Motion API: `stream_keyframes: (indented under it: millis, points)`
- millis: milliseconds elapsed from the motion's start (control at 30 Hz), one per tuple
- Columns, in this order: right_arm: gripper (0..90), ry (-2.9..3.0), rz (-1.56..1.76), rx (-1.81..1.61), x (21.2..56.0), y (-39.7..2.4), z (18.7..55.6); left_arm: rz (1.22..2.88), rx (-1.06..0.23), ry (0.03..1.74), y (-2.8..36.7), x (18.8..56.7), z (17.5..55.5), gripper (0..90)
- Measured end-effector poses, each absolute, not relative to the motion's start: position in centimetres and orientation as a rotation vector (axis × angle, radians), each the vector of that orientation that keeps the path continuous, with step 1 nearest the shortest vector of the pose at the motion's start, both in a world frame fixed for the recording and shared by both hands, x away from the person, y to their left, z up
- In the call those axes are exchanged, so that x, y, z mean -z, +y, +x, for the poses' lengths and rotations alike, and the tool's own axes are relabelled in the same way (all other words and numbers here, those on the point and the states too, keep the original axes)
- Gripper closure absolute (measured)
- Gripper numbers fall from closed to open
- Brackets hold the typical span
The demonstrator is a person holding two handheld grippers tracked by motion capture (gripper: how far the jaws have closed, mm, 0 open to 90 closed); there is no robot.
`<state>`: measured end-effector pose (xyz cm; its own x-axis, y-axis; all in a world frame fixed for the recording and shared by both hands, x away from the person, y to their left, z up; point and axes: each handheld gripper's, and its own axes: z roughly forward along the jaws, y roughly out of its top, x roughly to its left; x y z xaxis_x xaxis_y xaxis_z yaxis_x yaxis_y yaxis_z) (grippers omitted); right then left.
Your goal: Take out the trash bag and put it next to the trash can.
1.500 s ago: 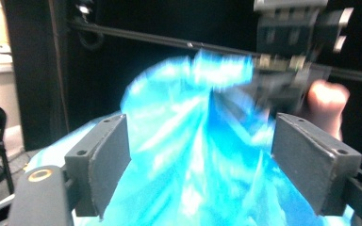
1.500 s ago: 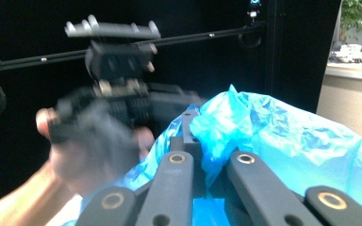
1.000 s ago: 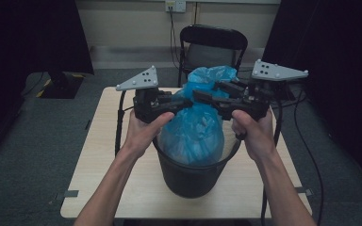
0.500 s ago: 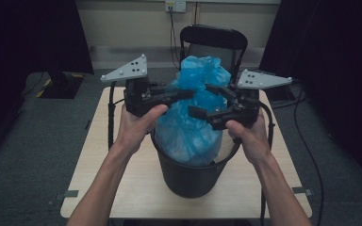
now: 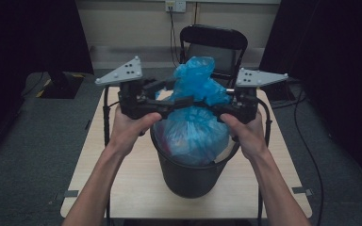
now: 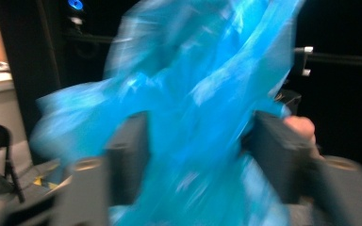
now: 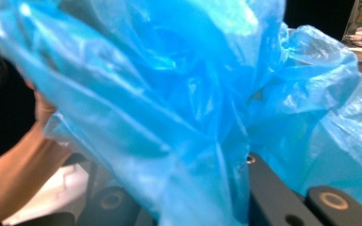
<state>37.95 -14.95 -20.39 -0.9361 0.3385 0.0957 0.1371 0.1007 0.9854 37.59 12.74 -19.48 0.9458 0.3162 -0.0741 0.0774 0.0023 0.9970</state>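
Standing on grey carpet before a folding chair (image 5: 212, 44), the wooden table (image 5: 136, 188) bears a black bin (image 5: 188, 174) holding a blue bag (image 5: 193, 127). Left gripper (image 5: 179, 101): jaws just opened, plastic between. Right gripper (image 5: 219, 113) pinches the bag's neck.

Leaving bare tabletop (image 5: 122, 188) open left, right and in front of the bucket (image 5: 191, 176); blocking passage behind it, a chair (image 5: 214, 44); bulging above it, the bag (image 5: 195, 127).

We see a bright blue plastic bag (image 5: 195, 117) in a black bin (image 5: 191, 176). Our grippers are black with grey plates. The table (image 5: 122, 188) is pale wood.
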Motion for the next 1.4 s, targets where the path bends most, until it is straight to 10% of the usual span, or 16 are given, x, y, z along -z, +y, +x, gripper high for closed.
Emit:
stream_keyframes:
  millis: [200, 800, 1067, 1133, 1400]
  points:
    - [90.0, 2.205, 0.437, -1.992, 19.5, -15.8, 37.5, 1.591, -0.157, 0.308, 13.4, 20.3, 38.3, 14.7]
    - [88.0, 2.238, 0.396, -1.945, 17.3, -11.9, 37.2, 1.691, -0.063, 0.225, 8.8, 21.6, 38.9, 16.2]
    - [88.1, 2.243, 0.387, -1.929, 17.2, -11.9, 36.6, 1.727, -0.098, 0.157, 7.6, 21.9, 38.5, 88.5]
    - [87.9, 2.23, 0.385, -1.943, 17.3, -12.2, 36.6, 1.725, -0.095, 0.17, 7.7, 22.0, 38.5, 89.5]
    - [38.4, 2.154, 0.494, -1.892, 18.1, -14.1, 36.2, 1.708, -0.09, 0.216, 8.6, 22.4, 39.1, 89.9]
